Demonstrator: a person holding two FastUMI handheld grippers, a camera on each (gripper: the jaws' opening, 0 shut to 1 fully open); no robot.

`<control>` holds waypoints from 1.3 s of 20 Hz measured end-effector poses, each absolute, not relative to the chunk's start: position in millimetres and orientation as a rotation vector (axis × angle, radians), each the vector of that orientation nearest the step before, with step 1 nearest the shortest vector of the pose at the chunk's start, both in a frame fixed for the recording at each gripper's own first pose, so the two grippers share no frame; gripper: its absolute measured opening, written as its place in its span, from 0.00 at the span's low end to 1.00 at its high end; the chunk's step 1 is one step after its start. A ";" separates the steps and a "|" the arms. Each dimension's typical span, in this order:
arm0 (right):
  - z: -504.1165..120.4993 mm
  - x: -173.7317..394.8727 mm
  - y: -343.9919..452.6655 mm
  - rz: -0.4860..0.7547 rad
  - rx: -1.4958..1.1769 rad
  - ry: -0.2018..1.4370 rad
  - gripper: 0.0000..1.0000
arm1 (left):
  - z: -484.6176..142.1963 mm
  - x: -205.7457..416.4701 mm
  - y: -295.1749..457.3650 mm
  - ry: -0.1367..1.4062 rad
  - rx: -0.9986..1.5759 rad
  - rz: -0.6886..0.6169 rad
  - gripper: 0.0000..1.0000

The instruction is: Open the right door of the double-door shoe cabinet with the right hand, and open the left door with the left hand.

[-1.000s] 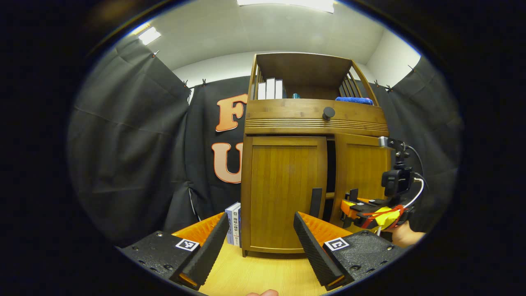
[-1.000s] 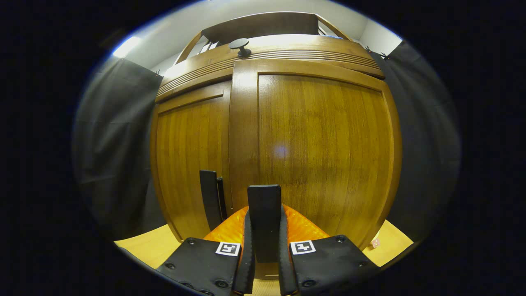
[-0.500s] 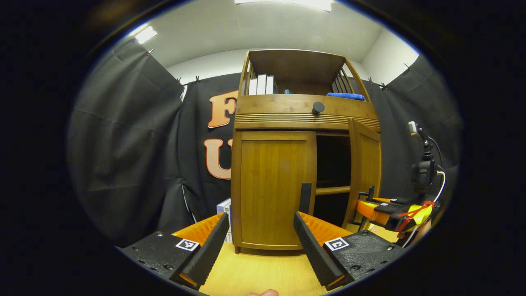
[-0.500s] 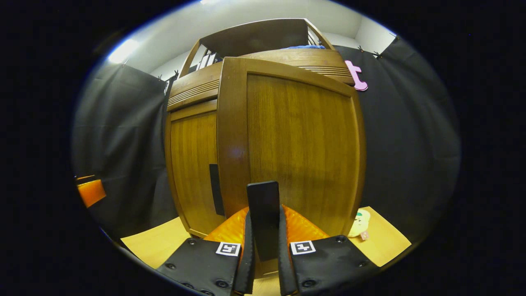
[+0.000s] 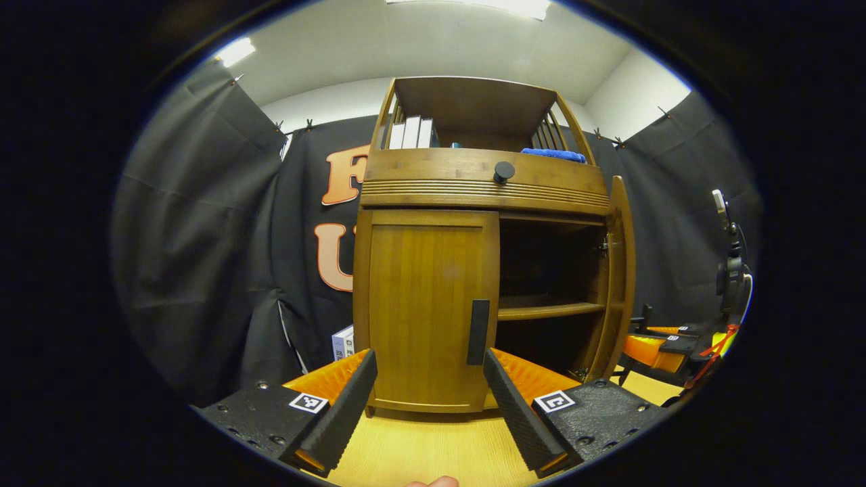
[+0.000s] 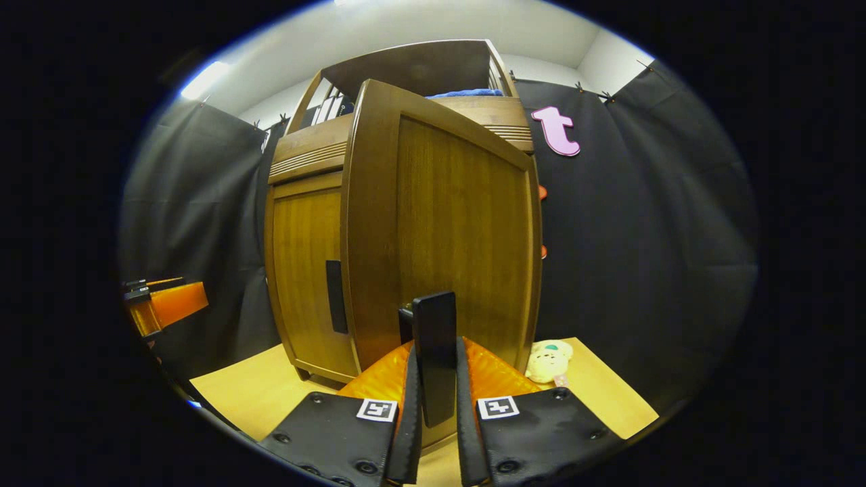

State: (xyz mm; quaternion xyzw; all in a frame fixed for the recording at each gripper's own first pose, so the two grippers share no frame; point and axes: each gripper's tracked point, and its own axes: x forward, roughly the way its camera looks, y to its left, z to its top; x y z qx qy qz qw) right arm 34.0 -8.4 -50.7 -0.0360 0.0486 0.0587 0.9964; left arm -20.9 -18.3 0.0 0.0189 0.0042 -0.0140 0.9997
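The shoe cabinet point(image 5: 484, 189) stands on the wooden table point(image 5: 426, 450), its right door point(image 6: 440, 237) swung wide open and its left door point(image 5: 426, 304) closed. The right gripper point(image 6: 436, 419) is clamped on the right door's handle point(image 6: 434, 352). The left gripper point(image 5: 429, 406) hangs spread apart just before the left door's handle point(image 5: 477, 331), not touching it. A small plush toy point(image 6: 549, 360) lies beside the cabinet.

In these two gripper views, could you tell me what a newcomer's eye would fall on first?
Most striking is the wooden shoe cabinet with its right door swung wide, baring dark shelves. The right tool is clamped on that door's black handle. The left door is shut, its handle just ahead of the open left tool.
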 end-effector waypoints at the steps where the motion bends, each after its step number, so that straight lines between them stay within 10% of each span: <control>1: -51.5 31.7 -15.2 0.103 -0.079 0.099 0.35 | -1.0 -18.8 -21.6 0.010 0.035 -0.036 0.94; 8: -68.8 5.1 -67.1 -0.011 -0.049 0.130 0.16 | -4.6 -14.0 -40.5 0.009 0.032 -0.086 0.94; 12: -75.3 -1.5 -116.0 -0.122 -0.057 0.155 0.22 | -4.2 -10.4 -46.1 0.009 0.037 -0.100 0.94; 15: -71.9 -0.7 -132.5 -0.091 0.027 0.167 0.04 | -0.8 -9.6 -45.5 -0.005 0.047 -0.094 0.94; 26: -68.9 2.5 -175.4 0.068 -0.009 0.208 0.10 | 6.6 -15.0 -9.8 -0.031 0.027 0.003 0.94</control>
